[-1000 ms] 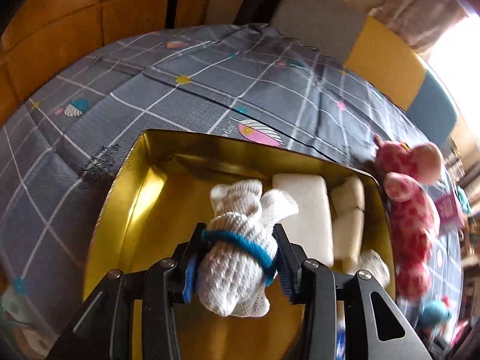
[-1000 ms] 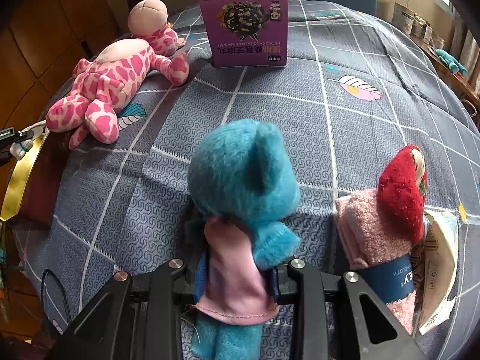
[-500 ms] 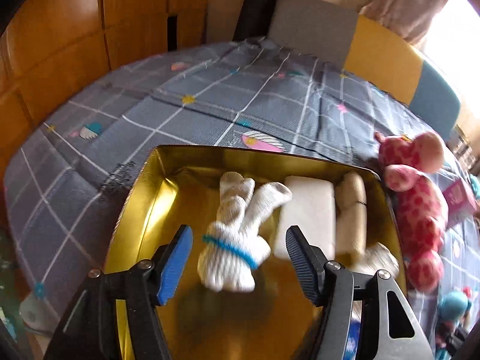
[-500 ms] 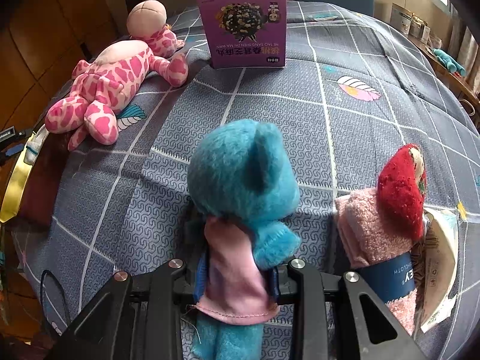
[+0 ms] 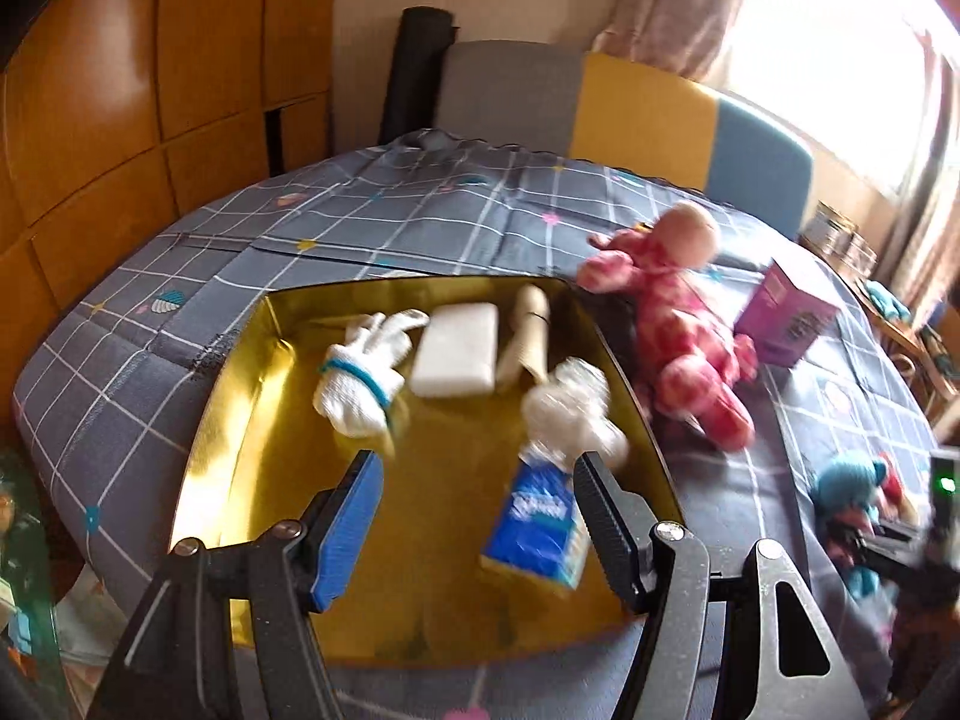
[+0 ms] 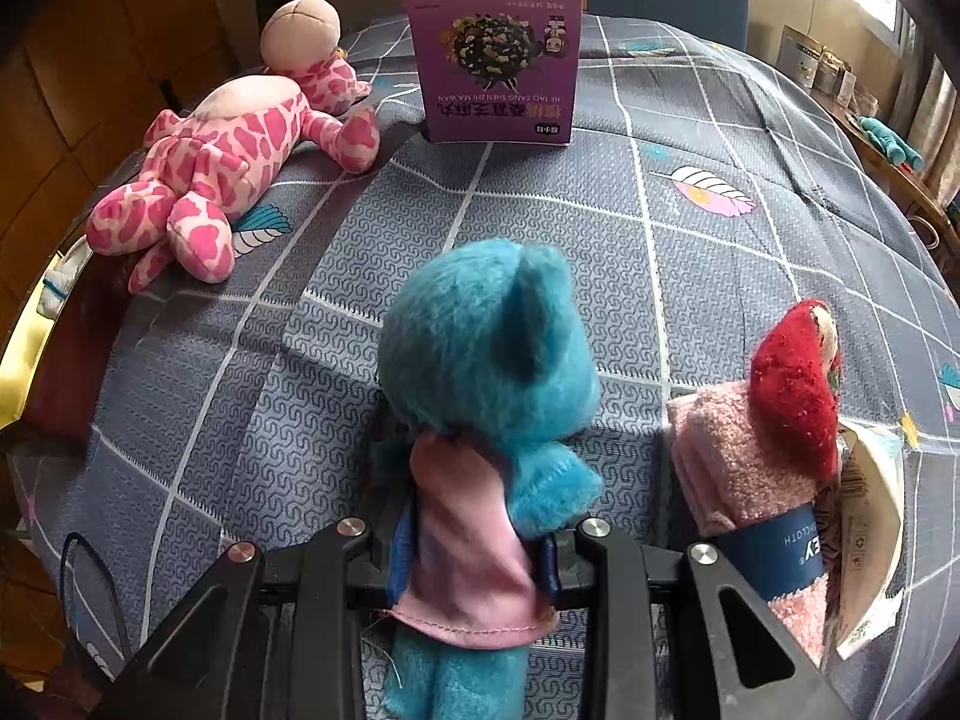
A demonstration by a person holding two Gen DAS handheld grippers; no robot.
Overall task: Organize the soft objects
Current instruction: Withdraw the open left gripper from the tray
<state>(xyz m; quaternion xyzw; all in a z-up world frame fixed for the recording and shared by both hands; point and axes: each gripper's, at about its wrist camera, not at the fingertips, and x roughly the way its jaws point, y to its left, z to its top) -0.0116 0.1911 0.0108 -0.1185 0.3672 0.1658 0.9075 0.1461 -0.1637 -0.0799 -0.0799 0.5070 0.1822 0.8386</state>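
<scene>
In the left wrist view a gold tray holds a white sock bundle with a blue band, a white sponge, a beige roll and a white fluffy item in a blue wrapper. My left gripper hangs open above the tray's near end, with nothing between its pads. In the right wrist view my right gripper is shut on a blue plush toy in a pink shirt, which stands on the grey bedspread.
A pink spotted plush lies between the tray's edge and a purple box. A rolled pink towel with a red strawberry top stands just right of the blue plush. Wooden panels and a cushioned headboard border the bed.
My left gripper opened and let go of the sock bundle, which now lies in the tray. It then pulled back and up to the right. The right gripper stayed still on the blue plush.
</scene>
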